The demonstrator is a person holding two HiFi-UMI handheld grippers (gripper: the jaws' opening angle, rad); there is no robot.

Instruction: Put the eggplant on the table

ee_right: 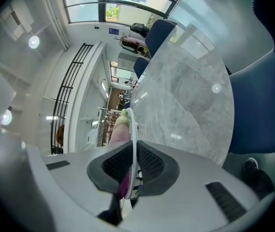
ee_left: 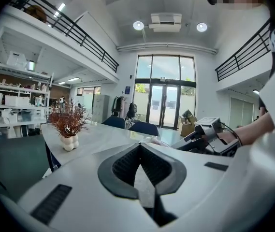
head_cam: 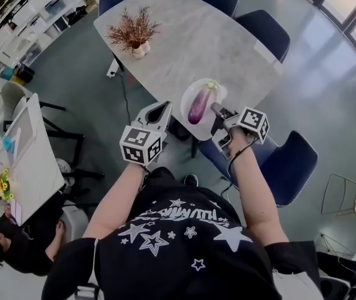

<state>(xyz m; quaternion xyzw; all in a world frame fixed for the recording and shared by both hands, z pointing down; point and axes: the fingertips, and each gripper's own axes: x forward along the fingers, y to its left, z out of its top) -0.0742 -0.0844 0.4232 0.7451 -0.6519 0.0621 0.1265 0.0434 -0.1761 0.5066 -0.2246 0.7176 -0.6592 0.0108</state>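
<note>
Pale marble-look oval table (head_cam: 184, 36) fills upper centre, and at its near edge mid-frame the right gripper (head_cam: 216, 114) is clamped on the rim of a round white plate (head_cam: 186, 105) w/ a glossy purple eggplant (head_cam: 198, 108) lying in it, the left gripper (head_cam: 161, 110) just left, jaws together on nothing.

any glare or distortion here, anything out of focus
Head view: strong fisheye, the table edges bow. Left gripper view: two ceiling lights flare white. Right gripper view: the plate rim and eggplant, close to the lens, look soft; small light spots glint on the table.
</note>
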